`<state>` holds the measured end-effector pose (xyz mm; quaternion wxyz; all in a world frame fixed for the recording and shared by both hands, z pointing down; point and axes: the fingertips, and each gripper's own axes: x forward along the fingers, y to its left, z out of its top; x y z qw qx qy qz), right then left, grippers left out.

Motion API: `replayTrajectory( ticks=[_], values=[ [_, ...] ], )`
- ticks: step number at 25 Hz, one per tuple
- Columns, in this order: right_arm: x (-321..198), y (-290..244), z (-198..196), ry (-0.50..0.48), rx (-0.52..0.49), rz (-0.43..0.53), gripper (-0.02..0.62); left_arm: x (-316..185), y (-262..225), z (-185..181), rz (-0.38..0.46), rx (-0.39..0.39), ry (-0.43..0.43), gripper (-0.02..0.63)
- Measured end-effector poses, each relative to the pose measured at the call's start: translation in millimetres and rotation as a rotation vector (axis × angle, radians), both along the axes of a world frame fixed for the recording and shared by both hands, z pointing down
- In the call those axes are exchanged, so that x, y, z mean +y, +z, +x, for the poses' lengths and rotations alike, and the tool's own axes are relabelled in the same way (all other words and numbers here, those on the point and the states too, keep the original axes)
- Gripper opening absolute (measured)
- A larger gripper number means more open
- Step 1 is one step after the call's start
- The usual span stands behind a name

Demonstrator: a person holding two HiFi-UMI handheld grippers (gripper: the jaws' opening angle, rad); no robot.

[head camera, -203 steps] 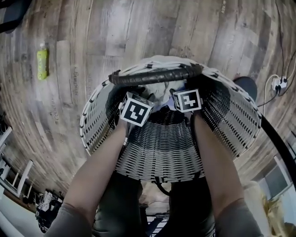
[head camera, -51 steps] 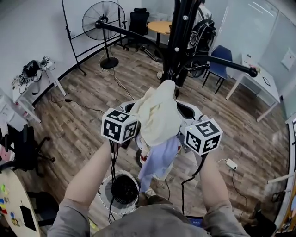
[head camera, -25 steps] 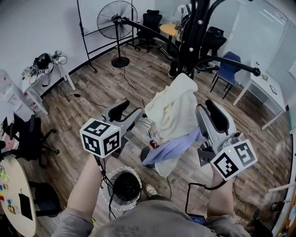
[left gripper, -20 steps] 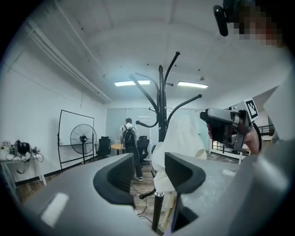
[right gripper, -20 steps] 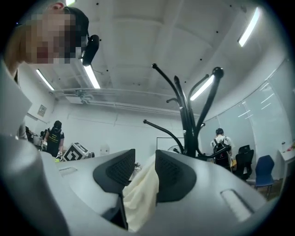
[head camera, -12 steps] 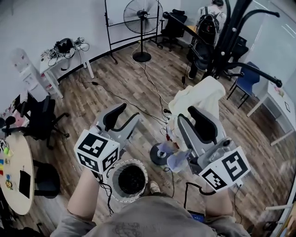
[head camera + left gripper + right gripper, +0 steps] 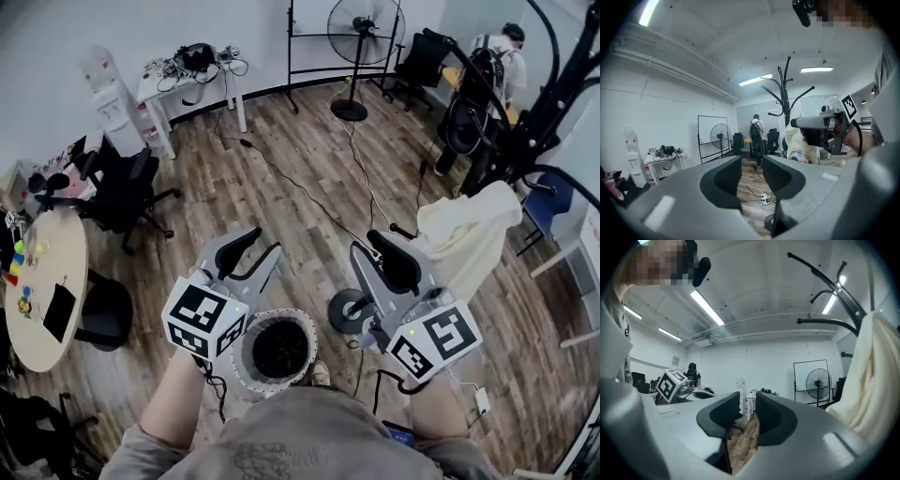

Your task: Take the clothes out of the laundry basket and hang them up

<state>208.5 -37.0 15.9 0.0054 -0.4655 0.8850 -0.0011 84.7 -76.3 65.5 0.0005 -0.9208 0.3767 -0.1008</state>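
Note:
A cream garment (image 7: 469, 234) hangs draped over an arm of the black coat rack (image 7: 539, 141), to the right of both grippers. The left gripper view shows the garment (image 7: 802, 149) past my right gripper (image 7: 820, 127); in the right gripper view the garment (image 7: 868, 380) fills the right edge. My left gripper (image 7: 255, 246) is open with nothing between its jaws. My right gripper (image 7: 373, 246) is also open and holds nothing, and its jaws have just been closing. The white wicker laundry basket (image 7: 239, 356) stands on the floor below the two grippers, and its inside looks dark.
The rack's round base (image 7: 345, 309) is right of the basket, with cables and a power strip (image 7: 480, 401) on the wood floor. A standing fan (image 7: 363, 28), black office chair (image 7: 127, 187), round table (image 7: 42, 281) and white table (image 7: 187, 70) ring the room. A person with a backpack (image 7: 489, 66) stands far right.
Both grippers have drawn back from the hanging garment and swung left with the view. The garment stays on the rack, now off to the right. The right jaws' gap looks narrower.

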Motion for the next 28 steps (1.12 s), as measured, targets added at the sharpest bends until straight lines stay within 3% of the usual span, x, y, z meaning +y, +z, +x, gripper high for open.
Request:
replayTrajectory(
  ticks=[7, 13, 17, 20, 28],
  values=[
    [-6.8, 35.1, -45.8, -0.12, 0.019, -0.069, 0.076, 15.2, 28.2, -56.7, -0.045, 0.002, -0.143, 0.123],
    [0.5, 59.3, -85.7, -0.226, 0.016, -0.111, 0.058, 28.6, 48.0, -93.6, -0.075, -0.014, -0.235, 0.071],
    [4.1, 73.5, -108.7, -0.284, 0.024, -0.128, 0.047, 38.7, 59.5, -116.3, -0.096, 0.005, -0.301, 0.001],
    [6.5, 70.7, -118.8, -0.316, -0.005, -0.12, 0.026, 47.5, 67.5, -128.7, -0.116, 0.007, -0.33, 0.0],
    [10.6, 79.1, -132.9, -0.352, 0.027, -0.133, 0.026, 59.9, 69.5, -153.9, -0.108, 0.025, -0.39, 0.0]
  ],
)
